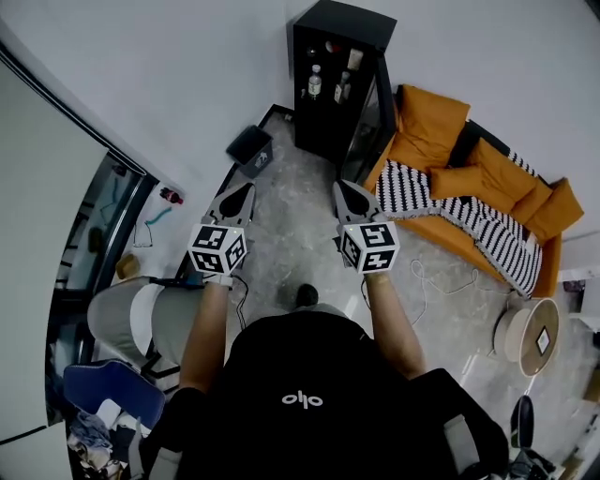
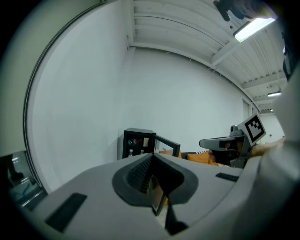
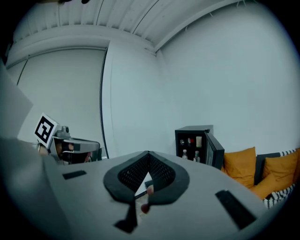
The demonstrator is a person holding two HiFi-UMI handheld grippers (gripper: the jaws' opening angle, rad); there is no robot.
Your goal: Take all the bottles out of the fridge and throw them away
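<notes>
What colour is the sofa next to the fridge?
The sofa is orange; the head view shows it best.

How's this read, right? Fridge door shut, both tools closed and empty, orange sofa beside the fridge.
Not quite: the door of the fridge is open, swung out toward the orange sofa, with bottles showing on the shelves. The head view shows it. The rest holds: left tool and right tool are closed and empty, and the sofa is beside the fridge.
</notes>
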